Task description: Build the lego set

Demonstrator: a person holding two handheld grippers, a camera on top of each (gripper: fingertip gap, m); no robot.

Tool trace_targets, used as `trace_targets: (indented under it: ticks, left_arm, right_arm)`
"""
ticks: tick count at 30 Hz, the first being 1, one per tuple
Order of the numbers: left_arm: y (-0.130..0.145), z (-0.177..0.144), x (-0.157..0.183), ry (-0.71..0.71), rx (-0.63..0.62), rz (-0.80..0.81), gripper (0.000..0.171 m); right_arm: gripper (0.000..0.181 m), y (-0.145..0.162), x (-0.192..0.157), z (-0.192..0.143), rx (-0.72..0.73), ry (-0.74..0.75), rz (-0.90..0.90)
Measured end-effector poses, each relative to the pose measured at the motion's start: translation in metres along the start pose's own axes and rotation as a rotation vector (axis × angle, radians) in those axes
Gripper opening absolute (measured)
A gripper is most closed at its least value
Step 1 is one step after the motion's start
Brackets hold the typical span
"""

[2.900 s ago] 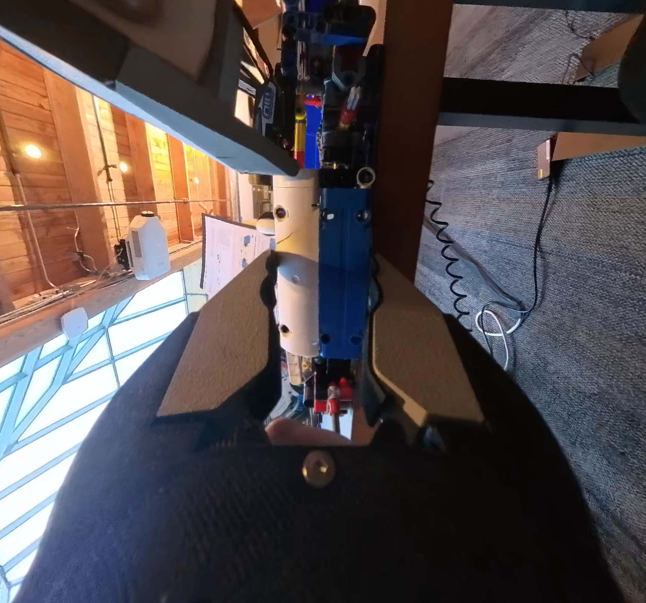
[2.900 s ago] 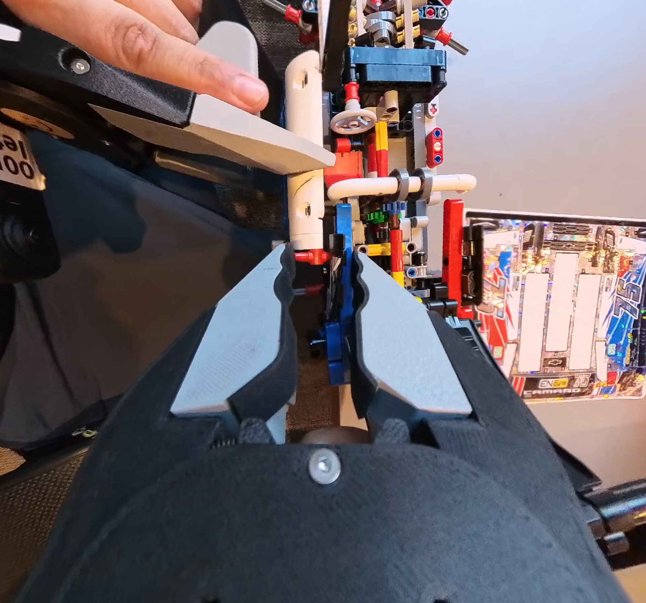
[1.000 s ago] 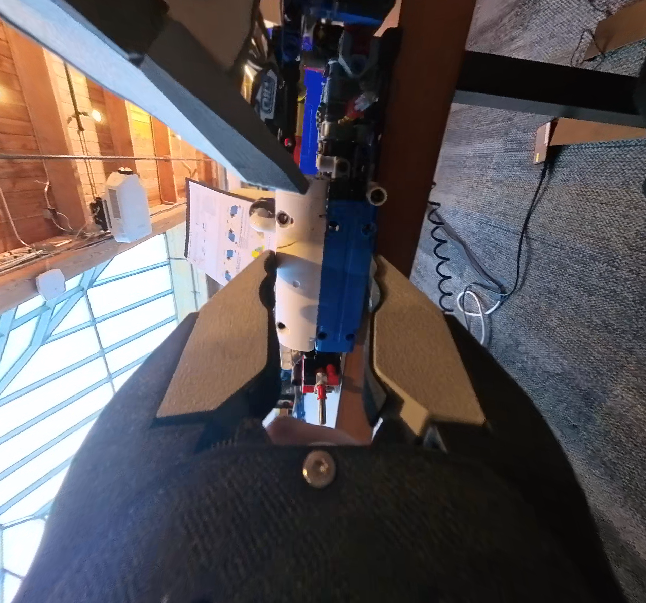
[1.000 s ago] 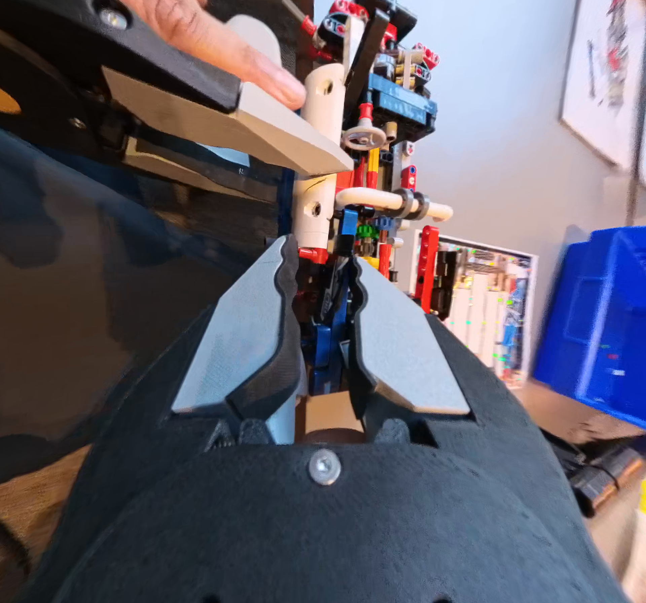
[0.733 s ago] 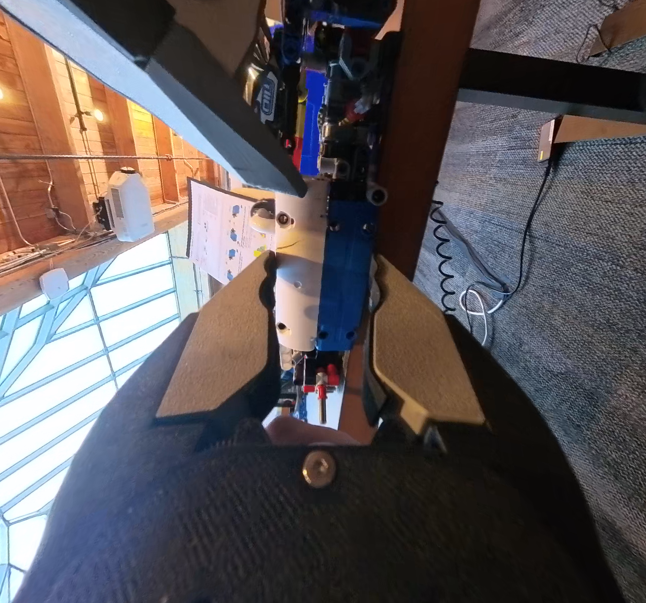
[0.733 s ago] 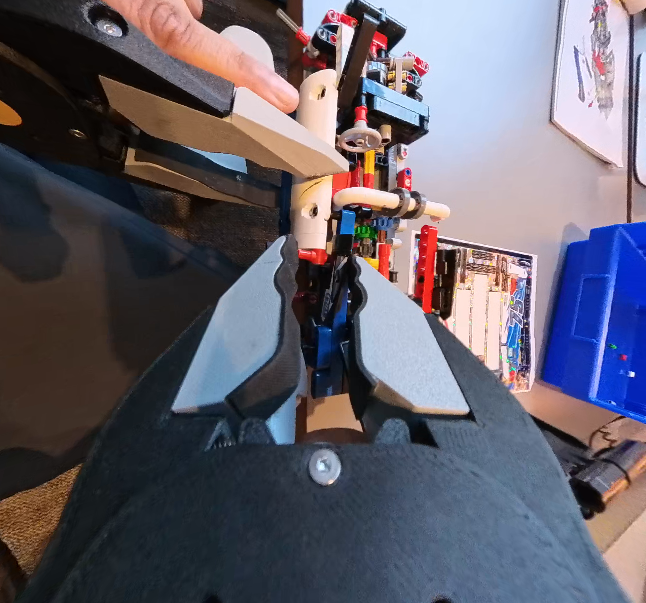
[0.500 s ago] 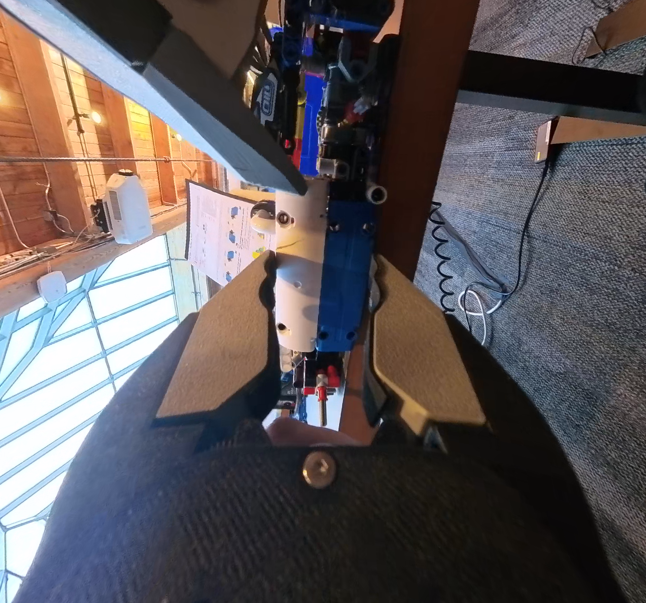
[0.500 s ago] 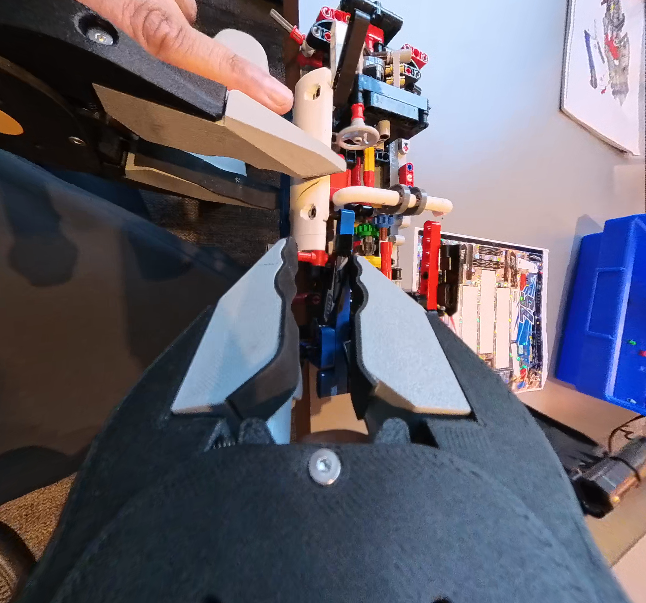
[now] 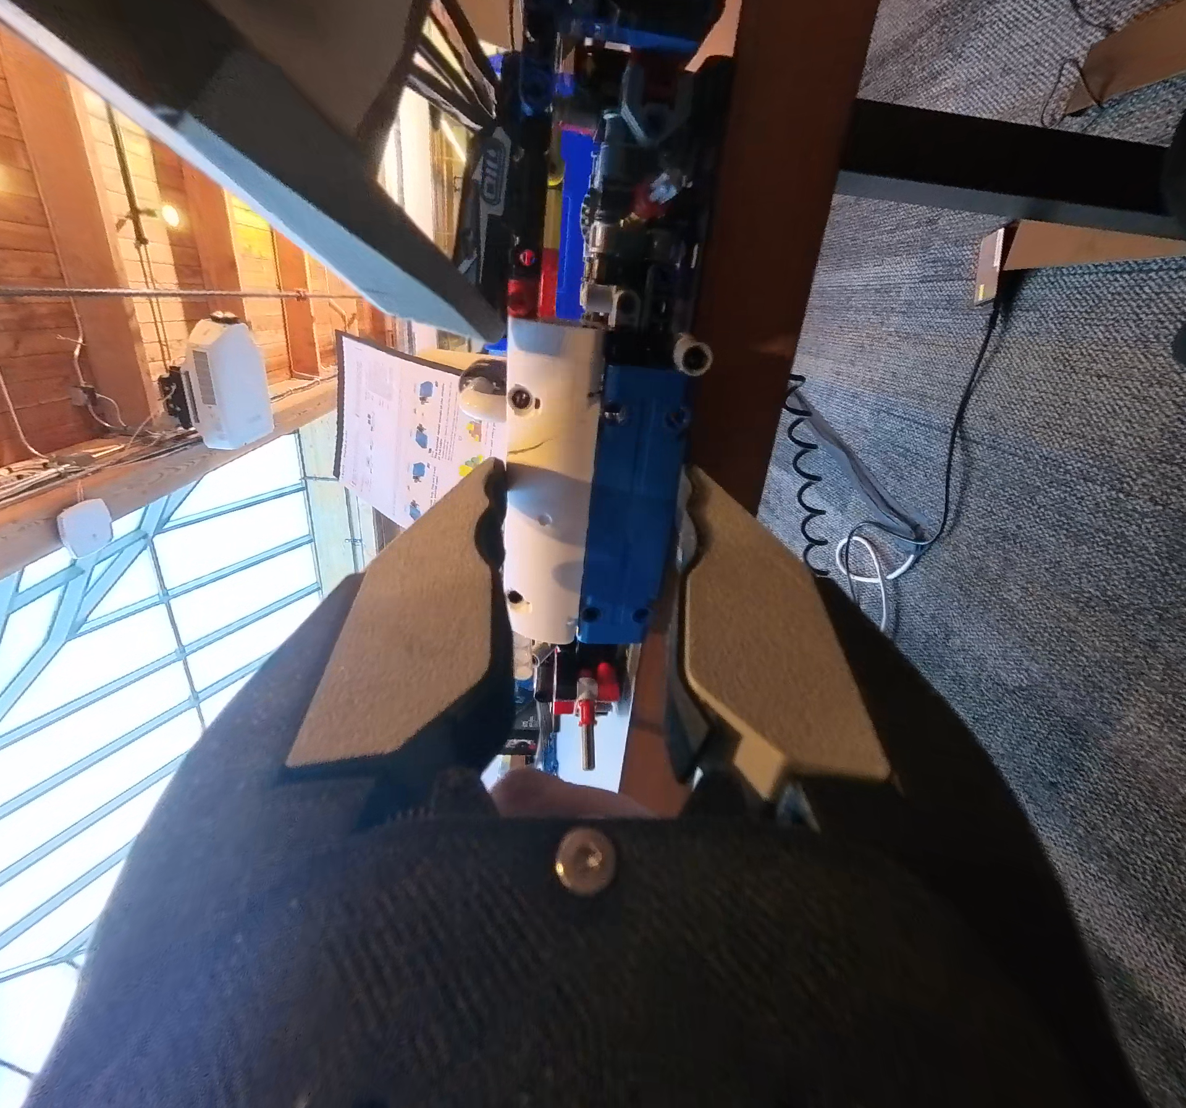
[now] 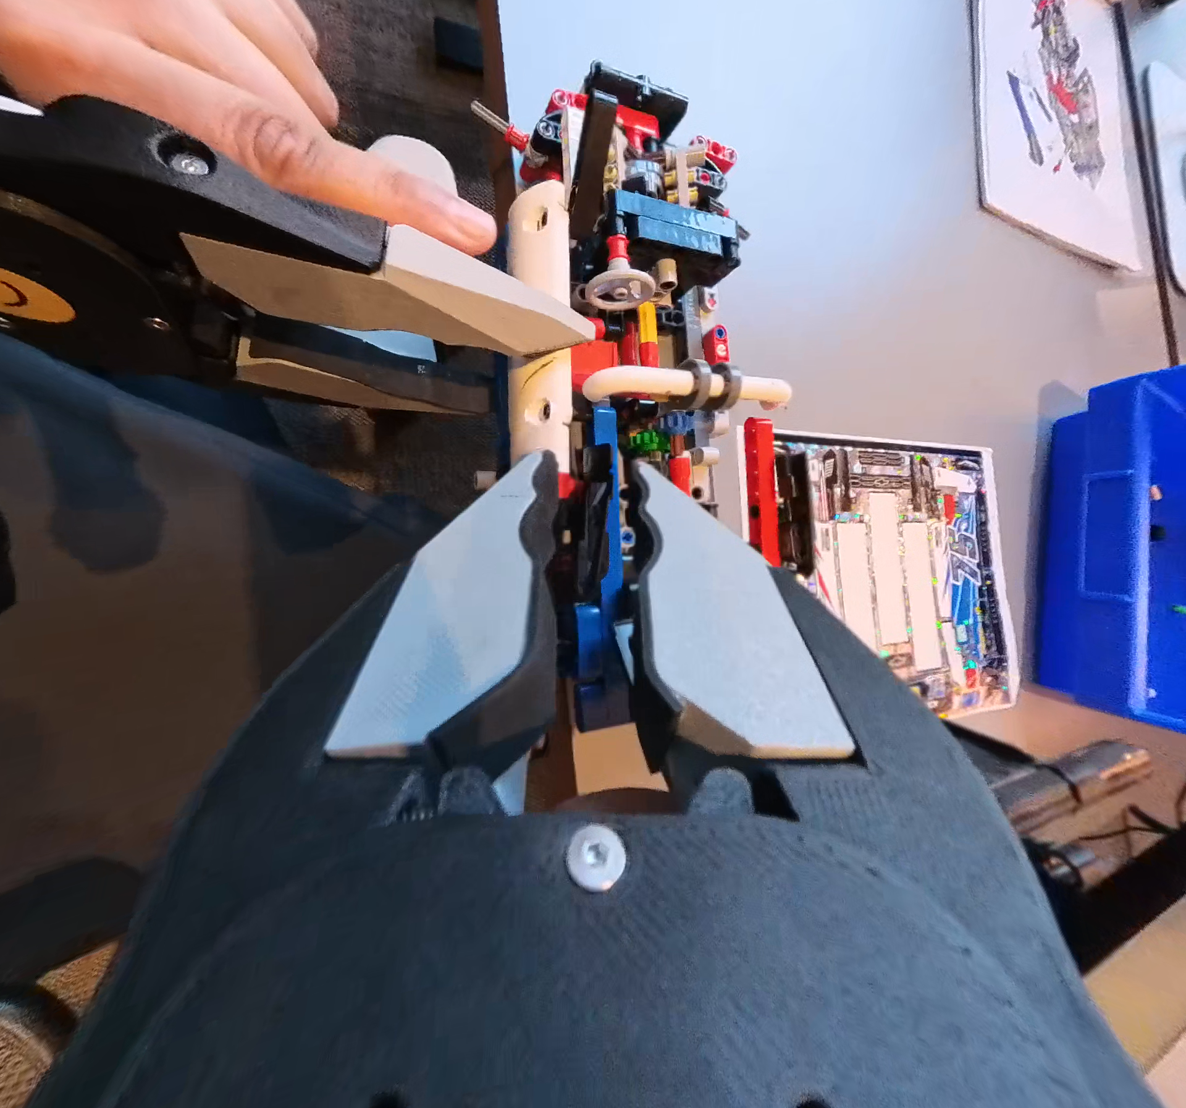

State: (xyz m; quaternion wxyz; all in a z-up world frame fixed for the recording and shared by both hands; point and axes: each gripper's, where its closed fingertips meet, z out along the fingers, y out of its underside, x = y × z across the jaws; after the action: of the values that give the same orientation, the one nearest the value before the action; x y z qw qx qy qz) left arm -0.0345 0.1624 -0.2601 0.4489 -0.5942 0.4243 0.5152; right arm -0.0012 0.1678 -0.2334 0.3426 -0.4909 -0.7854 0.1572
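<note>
- Left wrist view: the left gripper is clamped across the lego model. One finger presses on the white rounded panel, the other on the blue panel beside it.
- The model is held in the air and runs away from the camera. Behind the two panels sits a dense stretch of black, blue and red parts, and a red-and-grey axle pokes out at the near end.
- A grey finger of the other gripper comes in from the upper left, its tip against the model just above the white panel. An instruction booklet shows behind, and grey carpet with a cable lies to the right.
- Right wrist view: the right gripper is closed on the model's lower end, its fingers squeezing a blue beam and the black parts next to it.
- Above, the model rises as a column with a grey steering wheel, a white curved tube and a black-and-red cluster on top. The left gripper grips it from the side, a person's hand resting on it.
- A sticker sheet and a blue bin stand on the desk behind.
- Progress, as I judge it: the chassis, steering and some body panels are assembled, so the build looks well advanced. No wheels are visible and the mechanism is mostly uncovered, so more panels and the stickers probably remain. No loose part is held by either gripper.
</note>
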Motion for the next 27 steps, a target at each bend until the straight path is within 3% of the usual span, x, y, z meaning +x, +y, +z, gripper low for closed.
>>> trace_targets:
  ticks: [3, 6, 11, 19, 23, 27]
  left_arm:
    - [-0.001, 0.000, 0.000, 0.000, -0.001, -0.004, 0.051]
    - [-0.002, 0.000, 0.000, -0.003, 0.000, -0.002, 0.051]
    - [-0.005, 0.000, 0.000, -0.012, 0.010, 0.005, 0.051]
    - [-0.008, 0.000, 0.000, -0.019, 0.011, 0.007, 0.051]
    - [-0.010, 0.000, 0.001, -0.025, 0.015, 0.006, 0.051]
    - [-0.010, 0.000, 0.001, -0.027, 0.021, 0.008, 0.051]
  right_arm:
    - [0.044, 0.000, -0.003, -0.006, 0.003, 0.001, 0.053]
    - [0.049, 0.000, -0.001, -0.017, 0.012, 0.087, 0.059]
    - [0.043, -0.003, -0.001, -0.045, 0.094, 0.221, 0.167]
    - [0.047, -0.024, -0.012, -0.065, 0.140, 0.149, 0.205]
    - [0.055, -0.021, -0.031, -0.057, 0.091, 0.053, 0.283]
    - [0.052, -0.007, -0.029, -0.042, 0.012, 0.110, 0.350]
